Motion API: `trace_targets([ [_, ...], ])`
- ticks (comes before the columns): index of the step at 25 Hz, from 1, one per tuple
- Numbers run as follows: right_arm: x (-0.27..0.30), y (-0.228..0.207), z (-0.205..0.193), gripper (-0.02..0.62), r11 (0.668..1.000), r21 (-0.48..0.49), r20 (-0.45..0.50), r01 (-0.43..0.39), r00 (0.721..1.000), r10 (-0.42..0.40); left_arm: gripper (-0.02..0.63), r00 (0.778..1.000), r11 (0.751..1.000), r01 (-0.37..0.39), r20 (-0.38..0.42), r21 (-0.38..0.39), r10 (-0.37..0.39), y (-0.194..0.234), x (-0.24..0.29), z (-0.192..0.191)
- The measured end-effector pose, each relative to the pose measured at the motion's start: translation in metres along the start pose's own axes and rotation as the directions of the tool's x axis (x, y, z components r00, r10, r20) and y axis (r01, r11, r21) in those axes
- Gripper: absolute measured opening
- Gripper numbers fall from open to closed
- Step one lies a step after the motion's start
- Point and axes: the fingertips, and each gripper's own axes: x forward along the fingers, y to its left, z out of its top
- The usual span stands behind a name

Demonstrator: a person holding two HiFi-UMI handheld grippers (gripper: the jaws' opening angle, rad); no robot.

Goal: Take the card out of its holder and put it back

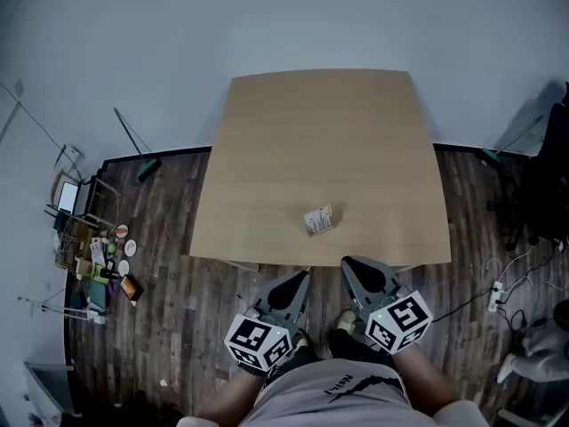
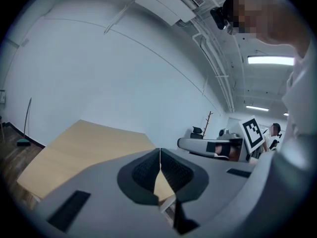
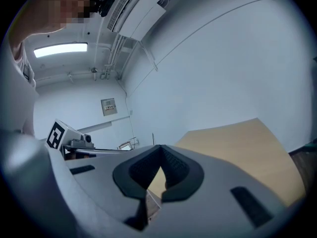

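Observation:
A small card in its holder [image 1: 318, 221] lies near the front edge of the light wooden table [image 1: 329, 132], pale with dark print. Both grippers hang in front of the table edge, close to the person's lap and short of the holder. My left gripper [image 1: 300, 280] points at the table, its jaws shut with the pads [image 2: 148, 170] pressed together and nothing between them. The right gripper [image 1: 352, 265] sits beside it, also shut and empty, its pads [image 3: 173, 166] meeting at the tip. In both gripper views the table top [image 2: 84, 143] [image 3: 237, 143] stretches ahead beyond the jaws.
Dark wooden floor surrounds the table. A heap of small items [image 1: 98, 256] and a broom [image 1: 133, 145] lie at the left. A power strip with cables [image 1: 494, 297] and a dark chair [image 1: 547, 176] are at the right. White walls stand behind the table.

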Motion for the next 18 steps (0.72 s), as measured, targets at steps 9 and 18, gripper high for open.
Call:
trace_targets([
  [9,-0.017,0.052,0.009,0.012,0.996,-0.044,0.053,0.083,0.995,-0.081,0.016,0.995,0.996,0.091,0.030,0.009,-0.091,-0.012,-0.034,0.007],
  [18,-0.031,0.074,0.015,0.012,0.990,-0.066,0.086,0.124,0.989,-0.119,0.015,0.990,0.991,0.132,0.054,0.039,-0.134,-0.020,-0.051,0.017],
])
